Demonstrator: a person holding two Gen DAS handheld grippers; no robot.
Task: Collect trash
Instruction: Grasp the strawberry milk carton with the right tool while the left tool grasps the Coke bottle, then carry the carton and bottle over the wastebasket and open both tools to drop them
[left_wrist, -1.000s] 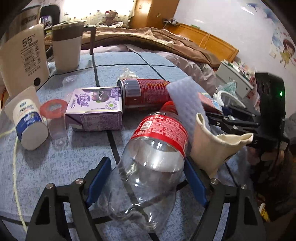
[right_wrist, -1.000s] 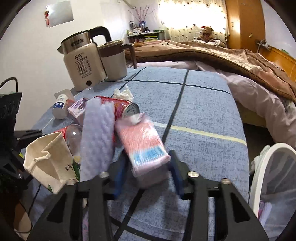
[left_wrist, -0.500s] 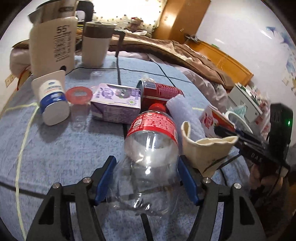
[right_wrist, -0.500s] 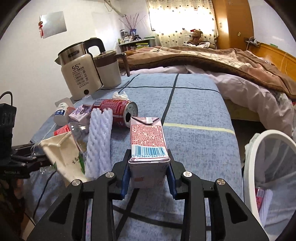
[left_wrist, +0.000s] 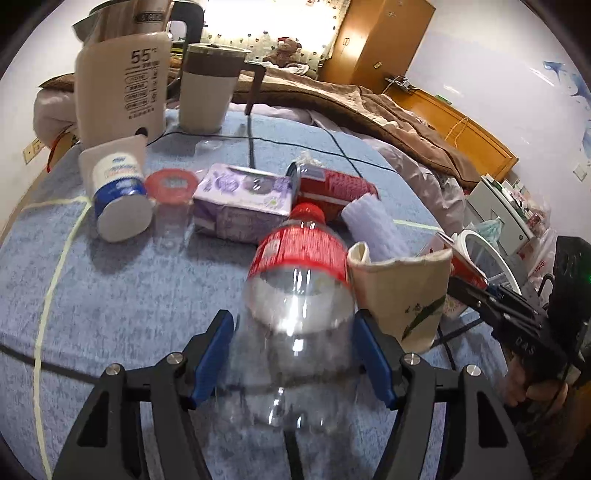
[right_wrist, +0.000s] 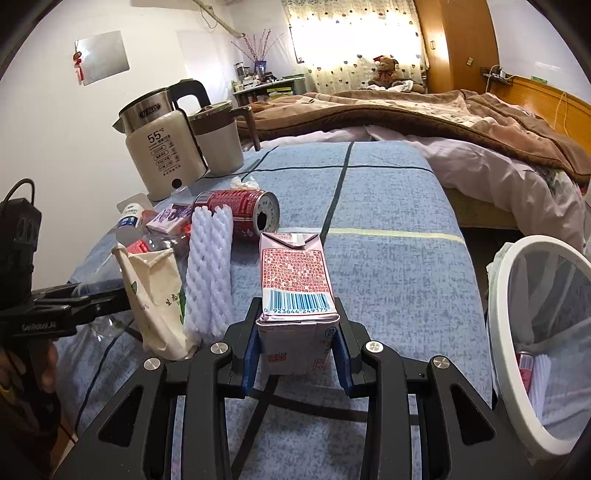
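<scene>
In the left wrist view the left claw straddles the clear body of an empty plastic bottle lying cap-away on the blue surface; its jaws are opening slightly around the wide barrel, the blue pads right at its sides, and a beige paper bag stands just right of the claw. In the right wrist view the right claw is partly closed and clamped on the base of a pink drink carton, probably so it can swing to the white mesh bin on its right.
</scene>
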